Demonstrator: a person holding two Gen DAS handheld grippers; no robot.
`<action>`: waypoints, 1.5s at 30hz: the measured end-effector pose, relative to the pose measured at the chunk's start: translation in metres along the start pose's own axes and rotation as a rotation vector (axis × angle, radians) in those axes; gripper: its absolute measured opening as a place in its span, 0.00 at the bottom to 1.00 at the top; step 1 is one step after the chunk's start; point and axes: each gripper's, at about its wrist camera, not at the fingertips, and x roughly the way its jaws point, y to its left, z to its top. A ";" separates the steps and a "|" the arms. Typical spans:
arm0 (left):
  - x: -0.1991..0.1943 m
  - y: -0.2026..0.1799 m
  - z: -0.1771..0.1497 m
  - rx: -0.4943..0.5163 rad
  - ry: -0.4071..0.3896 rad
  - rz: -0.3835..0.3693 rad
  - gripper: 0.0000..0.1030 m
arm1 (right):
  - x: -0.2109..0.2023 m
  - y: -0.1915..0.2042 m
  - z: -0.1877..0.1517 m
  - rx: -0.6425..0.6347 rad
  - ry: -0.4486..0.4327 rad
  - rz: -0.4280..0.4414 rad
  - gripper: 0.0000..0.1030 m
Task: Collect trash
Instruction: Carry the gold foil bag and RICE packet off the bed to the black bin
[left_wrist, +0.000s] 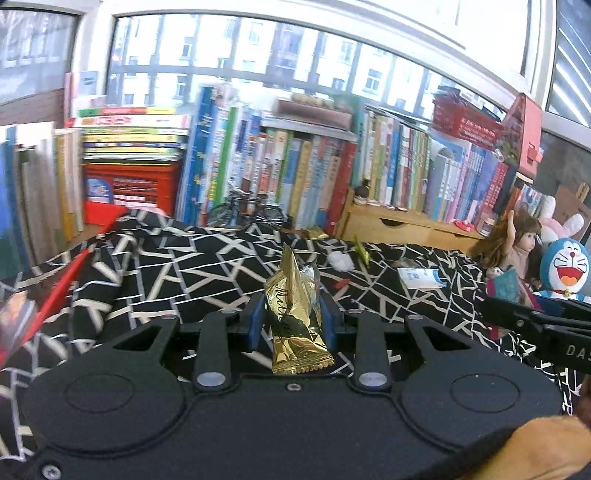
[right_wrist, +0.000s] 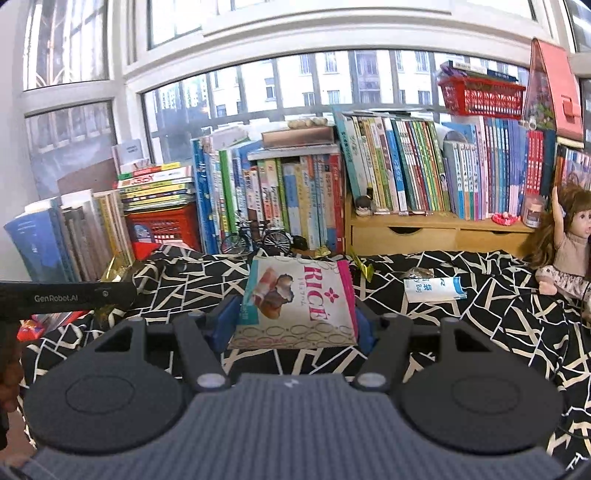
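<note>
Over patterned cloth (left_wrist: 166, 266), left tool (left_wrist: 293, 317) pinches gold wrapper (left_wrist: 295, 314); right tool (right_wrist: 295, 325) clamps rice packet (right_wrist: 295, 306).

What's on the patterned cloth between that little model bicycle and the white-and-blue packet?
In the right wrist view, a small gold wrapper lies on the cloth between the bicycle and the packet.

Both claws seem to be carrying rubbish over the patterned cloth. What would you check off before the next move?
1. Left gripper clamped on the gold wrapper: ok.
2. Right gripper clamped on the rice snack bag: ok.
3. Both pieces lifted clear of the cloth: ok.
4. Bin in sight to drop them into: cannot tell; neither view shows one.
5. All trash collected: not ok; a white-and-blue packet and a small gold scrap lie on the cloth.
</note>
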 end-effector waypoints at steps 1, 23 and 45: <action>-0.007 0.004 -0.003 0.000 -0.005 0.005 0.29 | -0.006 0.005 -0.002 -0.002 -0.003 0.001 0.65; -0.147 0.049 -0.087 0.063 0.000 0.090 0.29 | -0.089 0.087 -0.049 -0.040 -0.019 0.082 0.65; -0.204 0.106 -0.194 -0.021 0.147 0.203 0.29 | -0.103 0.191 -0.123 -0.169 0.135 0.298 0.65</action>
